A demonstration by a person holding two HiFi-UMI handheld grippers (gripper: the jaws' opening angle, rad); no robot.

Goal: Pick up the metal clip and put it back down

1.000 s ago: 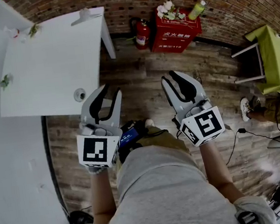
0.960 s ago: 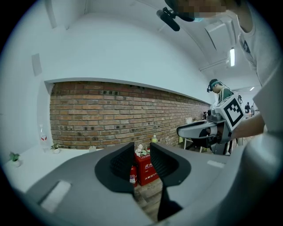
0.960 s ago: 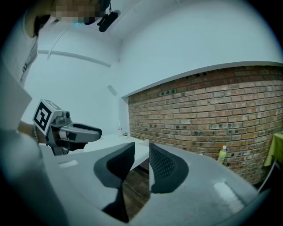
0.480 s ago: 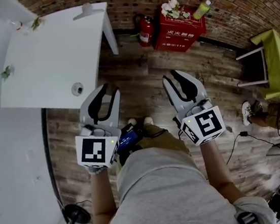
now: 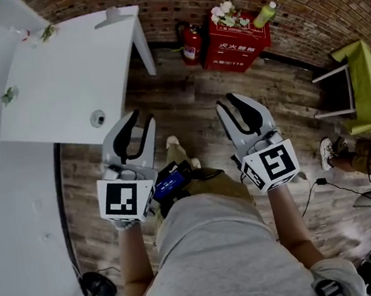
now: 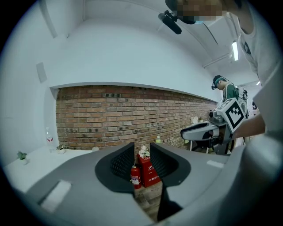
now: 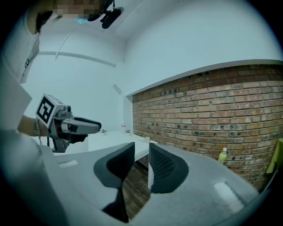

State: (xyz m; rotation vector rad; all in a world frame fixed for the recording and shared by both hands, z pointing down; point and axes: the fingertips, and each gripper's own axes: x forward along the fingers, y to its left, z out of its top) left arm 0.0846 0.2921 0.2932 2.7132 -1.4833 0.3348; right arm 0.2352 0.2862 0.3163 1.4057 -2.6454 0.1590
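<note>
A white table [image 5: 61, 79] stands at the upper left of the head view. On its far corner lies a small grey metal piece [image 5: 112, 15], perhaps the clip; it is too small to tell. My left gripper [image 5: 140, 119] hangs over the wooden floor just off the table's near corner, open, with nothing between its jaws. My right gripper [image 5: 229, 102] is level with it further right, also open and empty. Through the left jaws [image 6: 142, 155] I see floor and brick wall; through the right jaws [image 7: 141, 155], the table's edge.
A small round object [image 5: 97, 118] sits by the table's near edge, with little plants [image 5: 8, 97] further back. A fire extinguisher [image 5: 190, 42] and a red box [image 5: 233, 36] stand against the brick wall. A green table [image 5: 366, 76] and another person's foot [image 5: 326, 148] are at the right.
The view has drifted, so the table sits slightly higher and further left. My left gripper has sunk a little. A foot has stepped forward between the grippers, and a black stand base shows at the lower left.
</note>
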